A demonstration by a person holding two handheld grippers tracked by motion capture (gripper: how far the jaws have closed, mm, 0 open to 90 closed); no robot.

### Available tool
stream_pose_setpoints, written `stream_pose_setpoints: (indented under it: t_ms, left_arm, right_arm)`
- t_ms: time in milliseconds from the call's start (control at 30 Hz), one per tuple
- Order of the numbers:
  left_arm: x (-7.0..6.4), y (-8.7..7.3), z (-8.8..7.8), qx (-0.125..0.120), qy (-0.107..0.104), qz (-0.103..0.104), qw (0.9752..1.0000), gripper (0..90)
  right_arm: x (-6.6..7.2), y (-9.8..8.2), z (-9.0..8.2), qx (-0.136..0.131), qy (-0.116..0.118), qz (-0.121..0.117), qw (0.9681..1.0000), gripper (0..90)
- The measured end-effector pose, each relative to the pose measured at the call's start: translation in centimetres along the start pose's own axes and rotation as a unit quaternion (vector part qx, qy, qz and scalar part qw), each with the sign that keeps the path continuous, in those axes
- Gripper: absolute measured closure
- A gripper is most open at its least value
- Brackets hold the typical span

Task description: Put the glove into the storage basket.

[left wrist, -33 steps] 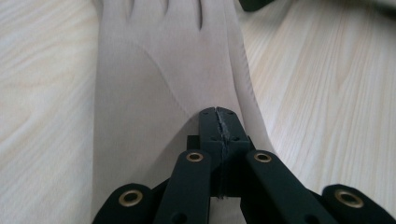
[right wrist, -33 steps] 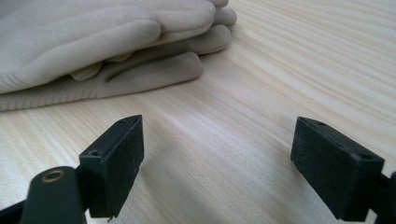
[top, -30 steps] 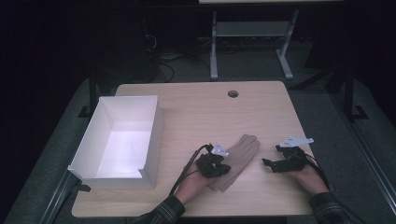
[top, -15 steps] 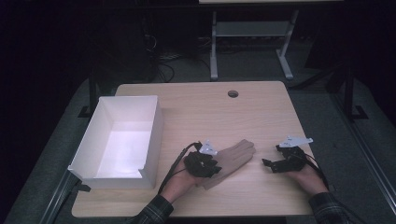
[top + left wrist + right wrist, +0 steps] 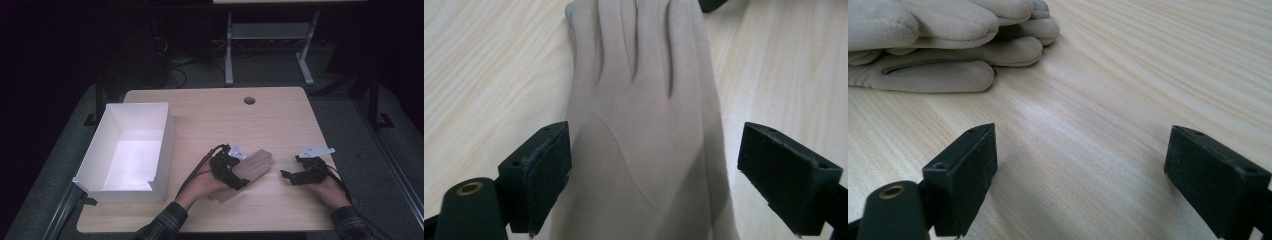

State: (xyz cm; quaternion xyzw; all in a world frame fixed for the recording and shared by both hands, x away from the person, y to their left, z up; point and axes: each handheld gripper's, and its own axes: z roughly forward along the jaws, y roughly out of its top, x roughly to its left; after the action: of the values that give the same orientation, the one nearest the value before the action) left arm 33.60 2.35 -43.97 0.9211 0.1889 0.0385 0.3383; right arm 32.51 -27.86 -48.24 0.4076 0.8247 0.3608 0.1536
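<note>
Glove (image 5: 254, 167): one beige fabric item, possibly a stacked pair judging by the doubled fingertips in your right gripper view (image 5: 943, 45), lying flat on the light wooden table (image 5: 270, 120) near its front edge, fingers pointing up and to the right in the high view, between your two hands. Left gripper (image 5: 239, 175): positioned over the cuff end of the glove; in your left gripper view the glove (image 5: 644, 125) runs lengthwise between the two black jaws, which have just been opening and now stand spread, the left pad at the glove's edge and the right pad well clear of the fabric, so nothing is pinched. Right gripper (image 5: 290, 176): resting low over bare table just to the right of the glove's fingertips, apart from them; jaws spread wide with only wood grain between them. White box (image 5: 167, 145): open-topped, rectangular, standing at the table's left side, apart from the glove. Round hole (image 5: 249, 100): set in the tabletop near the far edge.
</note>
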Motion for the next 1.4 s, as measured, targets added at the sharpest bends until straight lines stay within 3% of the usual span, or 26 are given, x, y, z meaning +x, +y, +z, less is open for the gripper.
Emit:
stream_pose_setpoints:
  t_ms: [167,300,433,567,733,800,900,1033,1167,1400]
  left_arm:
    - [0.1,0.0,1.2,0.006,0.009,-0.003,0.9999,12.9]
    - [0.1,-0.2,2.2,0.028,0.011,0.005,0.9995,12.9]
    - [0.1,-0.6,2.5,0.018,0.006,-0.007,0.9998,12.8]
    - [0.2,-0.7,2.5,0.021,0.007,0.003,0.9997,14.9]
    - [0.1,-0.8,1.9,0.016,-0.010,0.009,0.9998,37.0]
    - [0.0,-0.9,1.8,0.010,-0.025,0.001,0.9996,53.4]
    - [0.0,-0.9,1.7,0.006,-0.030,-0.009,0.9995,64.0]
    - [0.0,-0.8,1.6,0.011,-0.032,-0.012,0.9993,67.6]
    - [0.3,-0.7,1.0,0.011,-0.043,-0.031,0.9985,67.9]
    - [0.6,-0.1,-1.4,0.004,-0.042,-0.047,0.9980,67.9]
  right_arm:
    - [0.0,0.0,0.0,0.000,0.000,0.000,1.0000,13.1]
    - [0.0,0.0,0.0,0.000,0.000,0.000,1.0000,13.1]
    - [0.0,0.0,0.0,0.000,0.000,0.000,1.0000,13.1]
    - [0.0,0.0,0.1,-0.003,0.001,0.003,1.0000,13.1]
    - [0.1,0.0,0.1,-0.006,0.002,0.003,1.0000,13.1]
    - [0.1,0.0,0.1,-0.003,0.000,0.002,1.0000,13.1]
    - [0.0,0.0,0.0,-0.001,-0.001,0.000,1.0000,13.1]
    - [0.0,0.0,0.1,-0.002,0.000,0.001,1.0000,13.1]
    - [0.0,0.0,0.1,-0.003,0.000,0.001,1.0000,13.1]
    - [0.1,0.0,0.1,-0.004,0.000,0.003,1.0000,13.1]
